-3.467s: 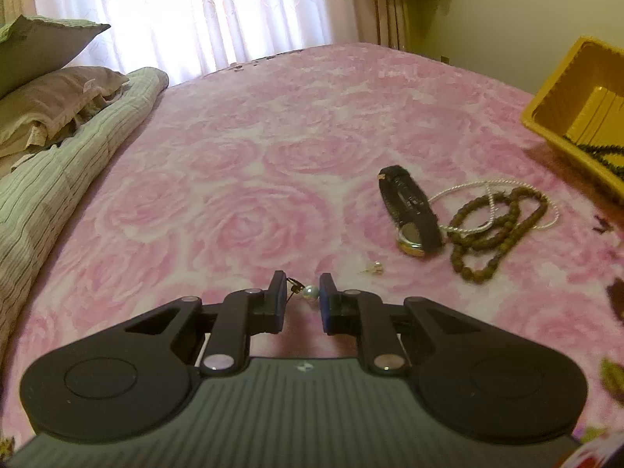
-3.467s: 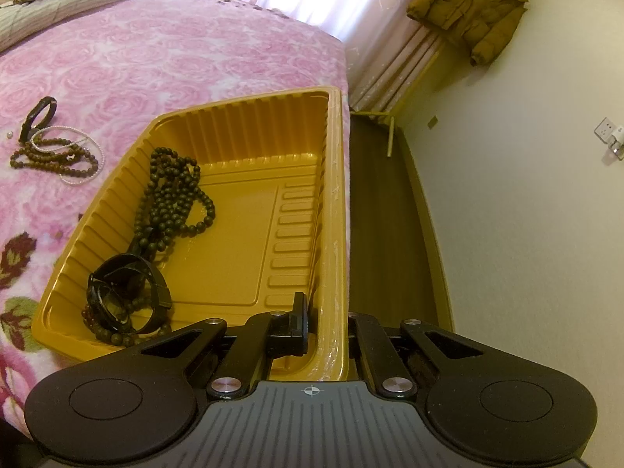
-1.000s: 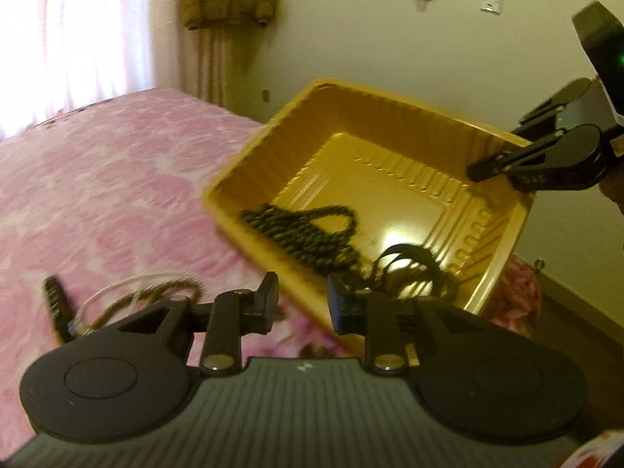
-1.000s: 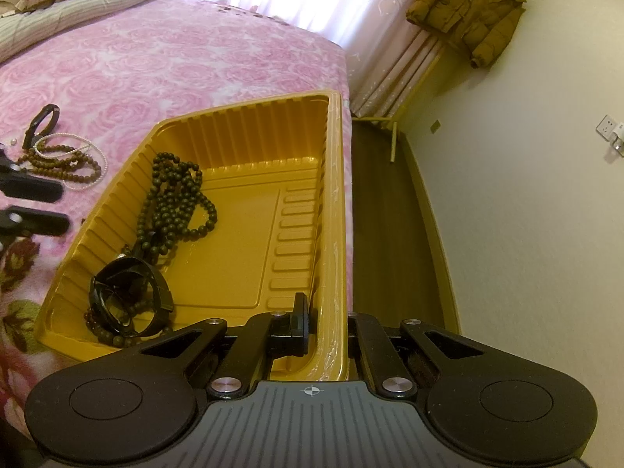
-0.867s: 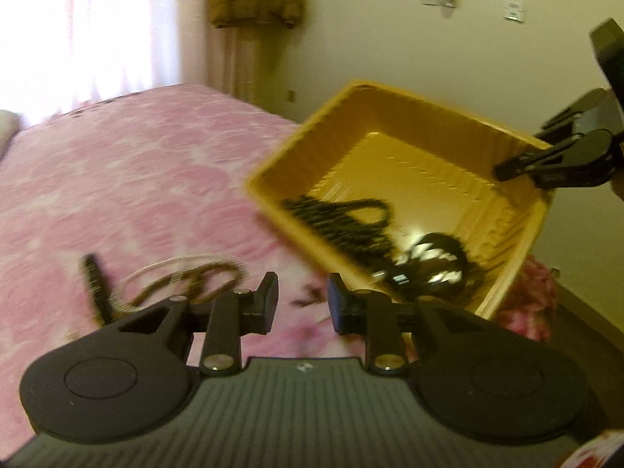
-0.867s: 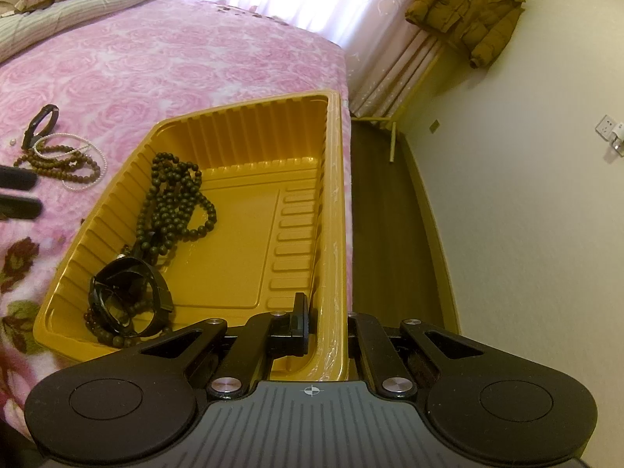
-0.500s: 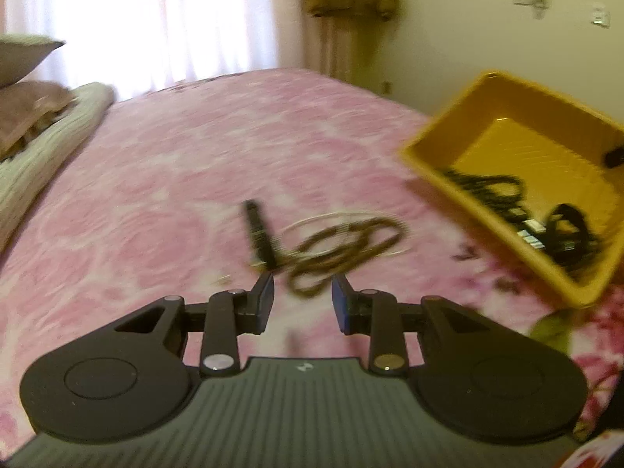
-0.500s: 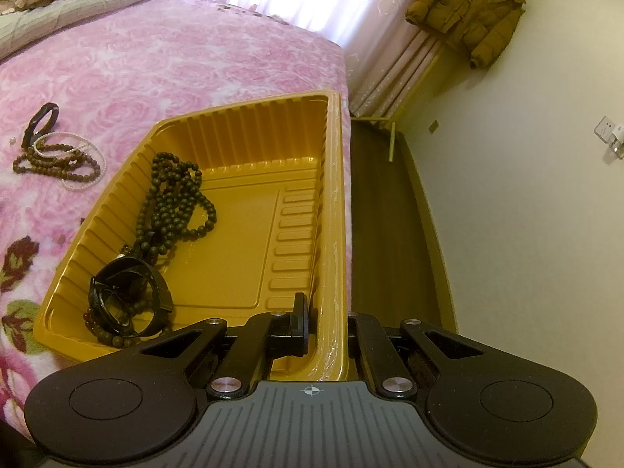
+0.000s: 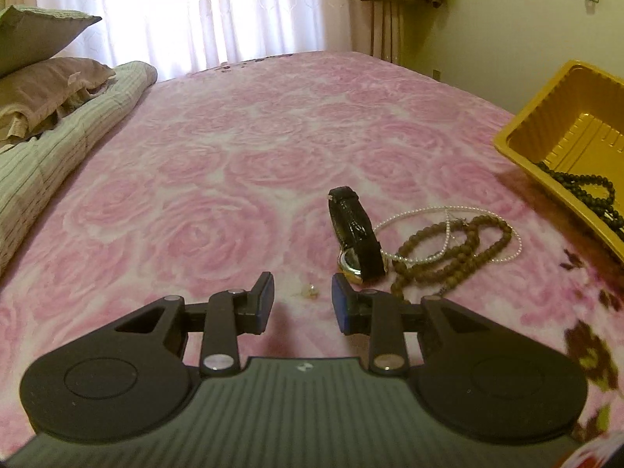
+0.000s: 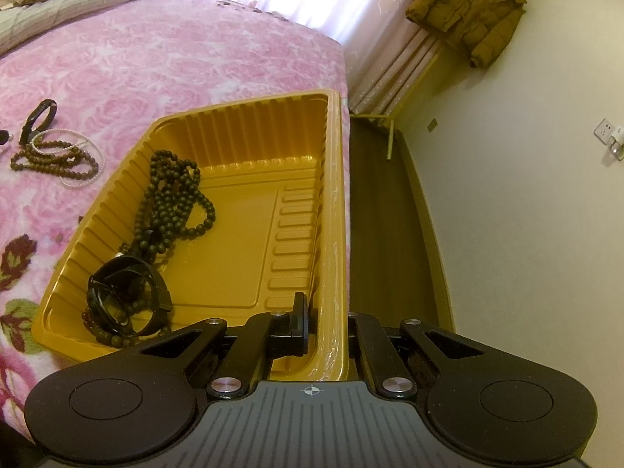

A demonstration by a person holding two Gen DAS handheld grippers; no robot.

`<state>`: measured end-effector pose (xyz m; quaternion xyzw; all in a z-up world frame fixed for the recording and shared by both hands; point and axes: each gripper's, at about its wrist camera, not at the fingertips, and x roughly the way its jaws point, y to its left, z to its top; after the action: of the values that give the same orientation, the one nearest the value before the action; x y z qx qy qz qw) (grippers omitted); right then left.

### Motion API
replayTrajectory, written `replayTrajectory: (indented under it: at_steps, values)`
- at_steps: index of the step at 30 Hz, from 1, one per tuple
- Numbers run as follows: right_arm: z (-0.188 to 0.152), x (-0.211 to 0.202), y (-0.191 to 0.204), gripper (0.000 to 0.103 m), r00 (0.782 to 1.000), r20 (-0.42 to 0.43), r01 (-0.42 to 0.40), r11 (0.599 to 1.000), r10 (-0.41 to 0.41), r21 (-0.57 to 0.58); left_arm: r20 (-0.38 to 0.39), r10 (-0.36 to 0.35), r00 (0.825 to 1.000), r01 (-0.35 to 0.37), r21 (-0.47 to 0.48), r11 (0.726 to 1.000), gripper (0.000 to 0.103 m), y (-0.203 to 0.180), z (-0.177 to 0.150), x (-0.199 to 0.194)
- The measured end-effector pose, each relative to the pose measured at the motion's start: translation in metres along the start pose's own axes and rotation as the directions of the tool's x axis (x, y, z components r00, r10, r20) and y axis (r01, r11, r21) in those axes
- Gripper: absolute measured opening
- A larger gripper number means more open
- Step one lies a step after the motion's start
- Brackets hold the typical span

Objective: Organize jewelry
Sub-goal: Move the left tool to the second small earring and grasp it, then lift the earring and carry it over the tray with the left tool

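Left gripper (image 9: 302,292) hangs low over the pink rose bedspread (image 9: 241,163), jaws spread wide and nothing between the pads. Right in the gap ahead of it lies a small pearl earring (image 9: 310,289), loose on the blanket and apart from both fingertips. Just beyond the right-hand finger sits a black-strapped watch (image 9: 357,234), its gold case end nearest the gripper. Touching the watch on its far side, a brown bead strand (image 9: 454,247) lies tangled over a white pearl necklace (image 9: 448,210). Over at the bed's edge, the yellow tray (image 10: 249,132) sits partly off the mattress side. The right gripper (image 10: 325,318) is pinching the tray's near rim, one finger inside the wall and one outside. Inside the tray, against its left wall, a dark bead necklace (image 10: 175,199) is piled up, and nearer the corner rests a black bangle (image 10: 124,292) looped with more beads. Pillows (image 9: 43,62) and a striped quilt (image 9: 58,152) sit at the bed's head; a brown jacket (image 10: 468,7) hangs by the curtain.
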<state>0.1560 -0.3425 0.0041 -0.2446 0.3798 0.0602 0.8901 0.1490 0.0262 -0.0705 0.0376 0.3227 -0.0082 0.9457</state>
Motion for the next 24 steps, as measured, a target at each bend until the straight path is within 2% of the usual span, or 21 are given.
replayTrajectory:
  at_steps: [9,12,13,24]
  values:
    - [0.000,0.002,0.000,0.005,1.000,-0.005,0.003,1.000,-0.003,0.001,-0.018,0.020,1.000,-0.020,-0.026,0.999,0.021,-0.004,-0.003,0.015]
    - [0.000,0.002,0.000,0.005,1.000,-0.005,0.004,1.000,-0.004,0.001,-0.016,0.024,1.000,-0.024,-0.023,0.999,0.009,-0.006,-0.003,0.015]
    - [0.000,0.002,0.000,0.005,1.000,-0.005,0.003,1.000,-0.003,0.001,-0.014,0.023,1.000,-0.023,-0.024,0.999,0.008,-0.006,-0.003,0.015]
    - [0.000,0.002,0.000,0.005,1.000,-0.005,0.004,1.000,-0.004,0.001,0.018,0.019,1.000,-0.018,-0.026,0.999,0.007,-0.008,-0.005,-0.003]
